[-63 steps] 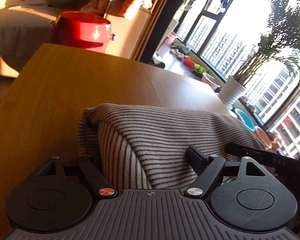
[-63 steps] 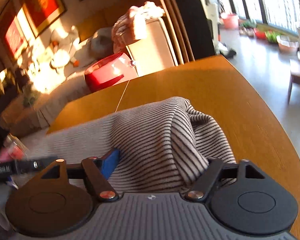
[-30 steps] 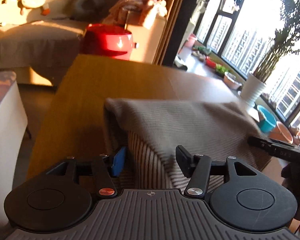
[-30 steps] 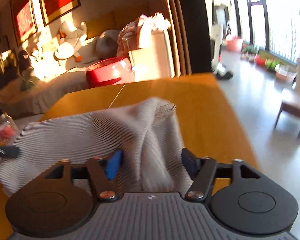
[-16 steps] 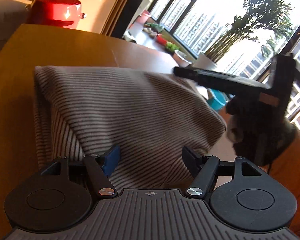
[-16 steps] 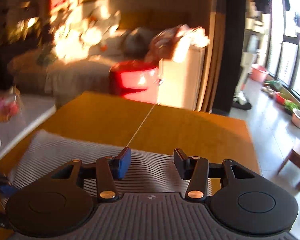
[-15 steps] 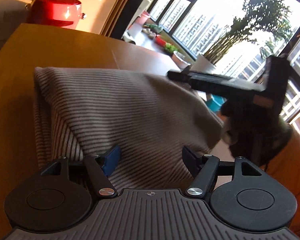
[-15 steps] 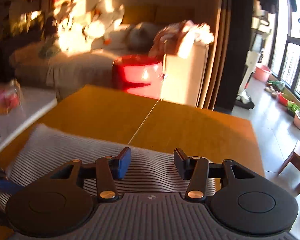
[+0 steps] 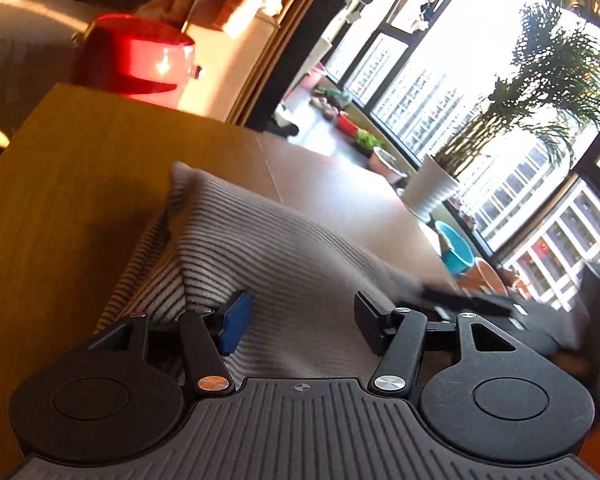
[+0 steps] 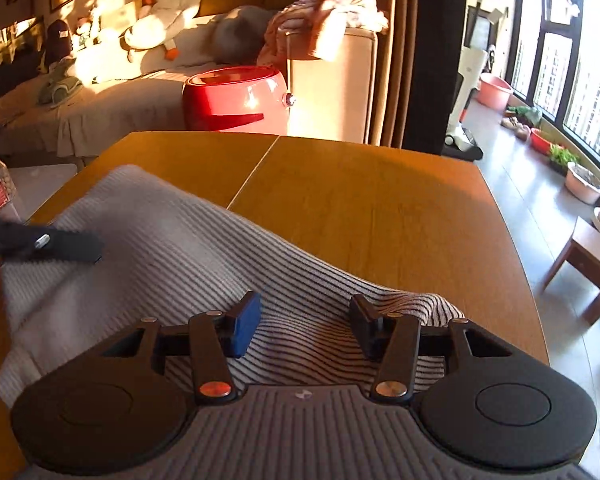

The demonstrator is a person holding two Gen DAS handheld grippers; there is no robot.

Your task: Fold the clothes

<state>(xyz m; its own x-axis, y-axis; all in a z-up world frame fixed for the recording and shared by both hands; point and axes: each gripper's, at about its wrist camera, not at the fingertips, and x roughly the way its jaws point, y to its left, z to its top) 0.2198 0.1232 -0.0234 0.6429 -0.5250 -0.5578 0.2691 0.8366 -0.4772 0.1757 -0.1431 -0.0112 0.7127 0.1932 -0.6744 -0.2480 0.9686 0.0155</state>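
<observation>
Sunlit wooden surface [image 10: 380,200] carries the striped garment [image 10: 172,240], folded and bunched along its near edge. Left gripper [image 9: 298,320] and right gripper [image 10: 304,322] hover over the garment, jaws spread wide, holding nothing. Beyond the garment's far side stands a red pot [image 10: 236,98].

Garment [image 10: 188,264]: pale grey with fine dark horizontal stripes. Surface [image 10: 380,200] beneath the garment: warm orange-brown wood grain. Left tongs [image 9: 300,318] and right tongs [image 10: 304,322]: black, each with one blue pad. Bin [image 10: 236,98] beyond the surface: glossy red.
</observation>
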